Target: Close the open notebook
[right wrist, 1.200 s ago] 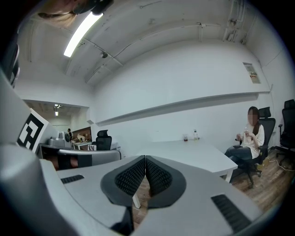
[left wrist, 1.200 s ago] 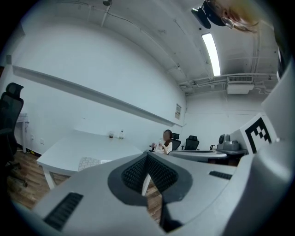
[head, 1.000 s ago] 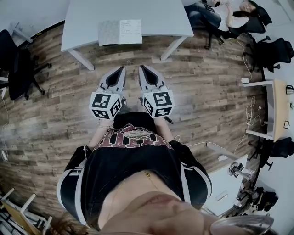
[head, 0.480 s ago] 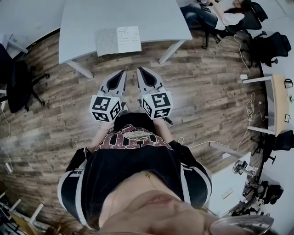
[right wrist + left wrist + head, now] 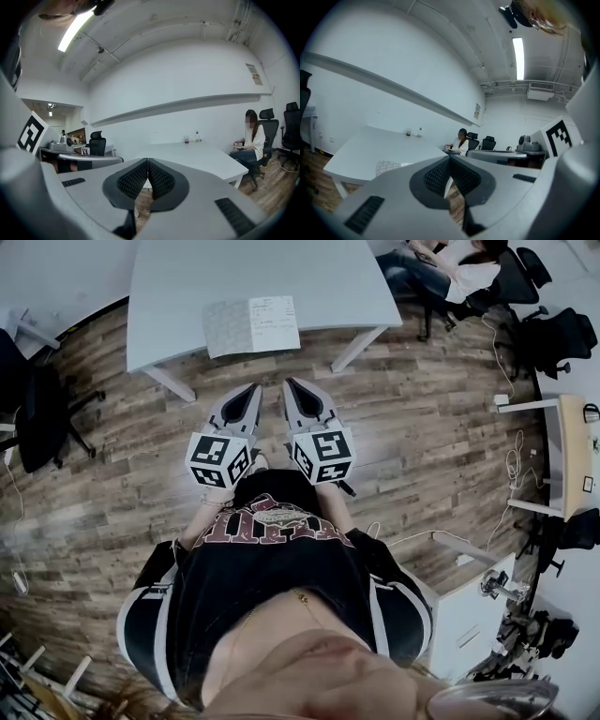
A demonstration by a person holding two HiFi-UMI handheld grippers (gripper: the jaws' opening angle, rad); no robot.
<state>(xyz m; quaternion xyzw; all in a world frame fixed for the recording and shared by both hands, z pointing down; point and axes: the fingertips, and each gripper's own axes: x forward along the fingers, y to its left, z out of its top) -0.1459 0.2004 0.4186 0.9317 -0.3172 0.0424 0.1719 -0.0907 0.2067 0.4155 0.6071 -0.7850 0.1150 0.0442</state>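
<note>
- An open notebook [image 5: 251, 324] lies flat near the front edge of a smooth, pale grey table [image 5: 187, 277], at the upper centre of the head view.
- Its left page carries a fine all-over pattern. Its right page is white with faint writing, too small to read.
- The notebook lies well apart from both grippers, and nothing touches it.
- The left gripper [image 5: 250, 390] sits just left of centre, over the floor. It is a tapered light grey plastic shell with a dark hollow.
- In its own view its two dark ribbed pads meet at the tip, jaws closed together with nothing between them.
- The right gripper [image 5: 292, 384] lies just beside it, of the same shape. Its ribbed pads also press flat together and hold nothing.
- Each gripper bears a white cube [image 5: 217, 457] printed with black square markers at its near end.
- The floor [image 5: 422, 427] is made of brown wooden planks with streaky grain.
- A black wheeled office chair [image 5: 37, 399] stands at the left edge.
- A seated person [image 5: 459, 263] occupies the upper right corner.
</note>
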